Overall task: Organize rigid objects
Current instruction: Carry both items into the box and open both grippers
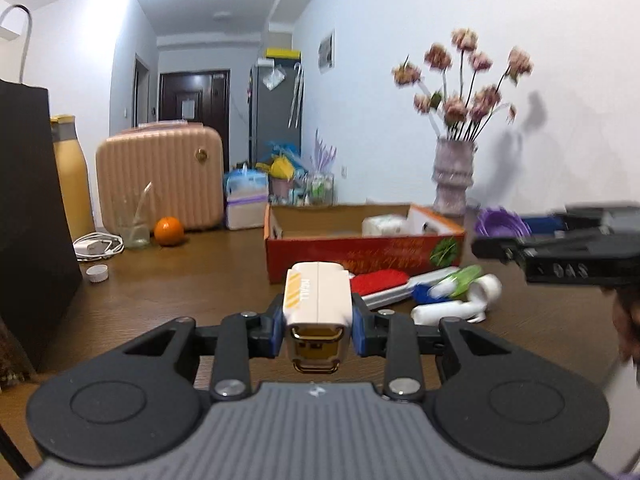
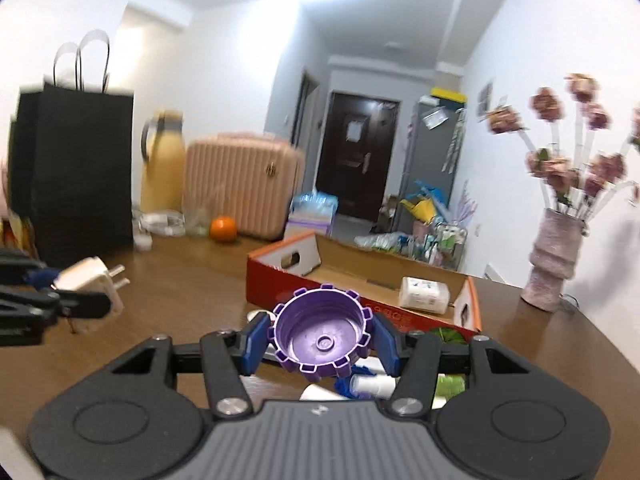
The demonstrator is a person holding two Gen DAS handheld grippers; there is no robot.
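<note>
My left gripper [image 1: 318,326] is shut on a white charger plug [image 1: 316,300] with gold prongs, held above the brown table. My right gripper [image 2: 320,338] is shut on a purple toothed cap [image 2: 320,330], held above the table in front of the red cardboard box [image 2: 276,284]. The box [image 1: 360,258] holds a white packet [image 2: 424,294]. In the right wrist view the left gripper with the charger [image 2: 94,280] shows at the left. In the left wrist view the right gripper with the purple cap [image 1: 502,222] shows at the right. A red brush [image 1: 380,282] and white bottles [image 1: 452,312] lie before the box.
A vase of pink flowers [image 1: 454,184] stands right of the box. A black paper bag [image 1: 32,216], yellow jug [image 1: 74,184], pink case [image 1: 160,180], glass [image 1: 134,224], orange [image 1: 169,231], white cable [image 1: 98,246] and small white cap [image 1: 98,273] stand at the left.
</note>
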